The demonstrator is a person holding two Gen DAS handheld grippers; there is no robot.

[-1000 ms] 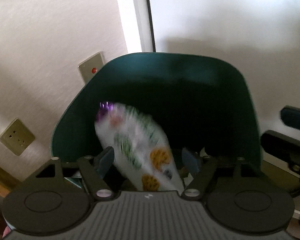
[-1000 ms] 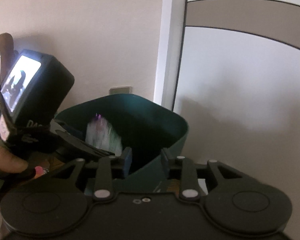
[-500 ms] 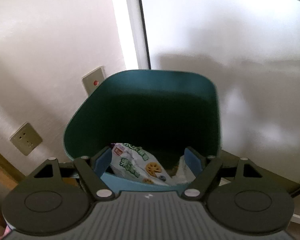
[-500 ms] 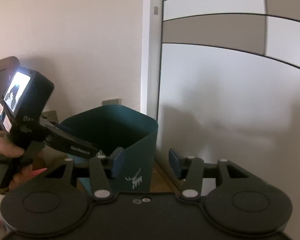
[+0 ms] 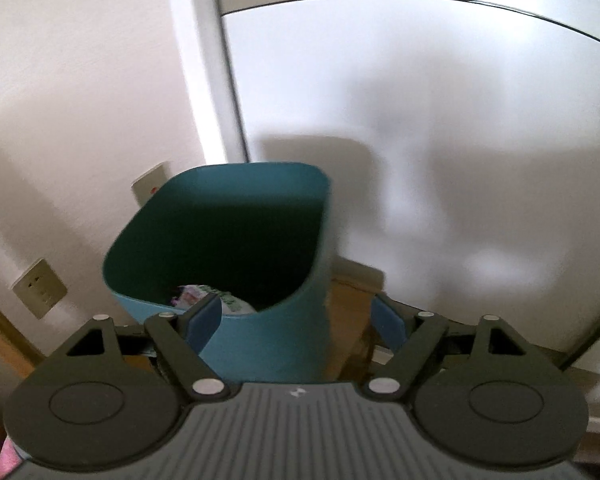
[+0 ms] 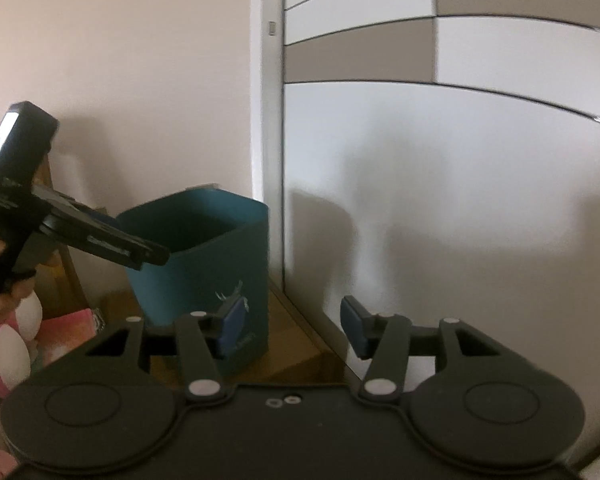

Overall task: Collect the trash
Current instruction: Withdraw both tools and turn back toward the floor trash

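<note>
Dim, soft-blurred fisheye views; broad shadows across pale walls.

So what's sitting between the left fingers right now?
Nothing is held. In the left wrist view the open left gripper frames the teal bin, with the snack wrapper lying inside it.

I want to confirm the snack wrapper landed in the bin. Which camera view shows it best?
The left wrist view: it looks down into the square teal plastic bin, where the printed white snack wrapper lies at the bottom. The right wrist view shows only the bin's outside; its dark interior hides the wrapper.
</note>
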